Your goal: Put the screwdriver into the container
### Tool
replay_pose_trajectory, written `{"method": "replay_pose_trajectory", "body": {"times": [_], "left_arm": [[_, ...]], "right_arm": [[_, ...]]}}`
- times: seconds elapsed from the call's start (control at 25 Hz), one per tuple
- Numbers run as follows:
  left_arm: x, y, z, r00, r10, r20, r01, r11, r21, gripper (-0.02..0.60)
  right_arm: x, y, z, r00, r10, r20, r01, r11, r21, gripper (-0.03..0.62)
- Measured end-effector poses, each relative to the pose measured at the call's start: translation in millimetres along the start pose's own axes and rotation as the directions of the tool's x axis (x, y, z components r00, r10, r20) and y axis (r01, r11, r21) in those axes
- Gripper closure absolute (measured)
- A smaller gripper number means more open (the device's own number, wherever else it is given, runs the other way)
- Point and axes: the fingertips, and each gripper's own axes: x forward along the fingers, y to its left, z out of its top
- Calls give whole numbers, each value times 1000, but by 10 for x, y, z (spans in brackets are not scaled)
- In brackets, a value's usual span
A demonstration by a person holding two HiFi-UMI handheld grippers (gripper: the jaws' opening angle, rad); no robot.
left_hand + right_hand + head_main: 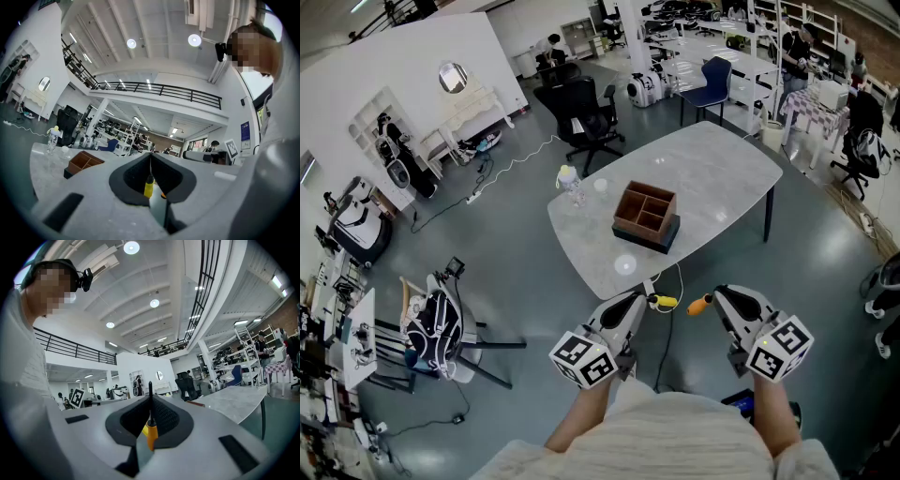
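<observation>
Evidently the yellow-handled screwdriver (664,301) hangs off the desk's (722,169) near edge, clamped in the left gripper's (643,294) fingers. The right gripper (719,294) pinches an orange-handled screwdriver (700,304). Both look light, stiff and smooth, probably best held by the handle. The container (645,214) sits well ahead.

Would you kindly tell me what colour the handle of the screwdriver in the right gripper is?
The handle is orange, clearest in the right gripper view.

Shafts of the yellow screwdriver (665,302) and orange screwdriver (700,304) are largely hidden inside the closed left gripper (647,296) and right gripper (718,294).
</observation>
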Motion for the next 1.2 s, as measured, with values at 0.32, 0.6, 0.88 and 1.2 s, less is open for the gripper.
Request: {"method": "replay_pose_trajectory", "body": {"times": [0.32,0.6,0.88,1.2], "left_arm": [[32,-40,-35,1000,-6,-10,6,1000,7,558],[52,-59,-41,1000,-9,-11,9,1000,8,558],[33,15,-80,1000,-1,-18,1,1000,1,558],[83,60,-102,999,-8,-33,8,1000,0,558]], "right_arm": [[-59,-40,-17,1000,-9,2,9,1000,5,572],[-100,-66,-11,1000,-12,8,12,1000,12,572],[-53,-47,-22,1000,-3,3,3,1000,18,572],[-13,-93,-25,1000,-11,1,11,999,36,572]]}}
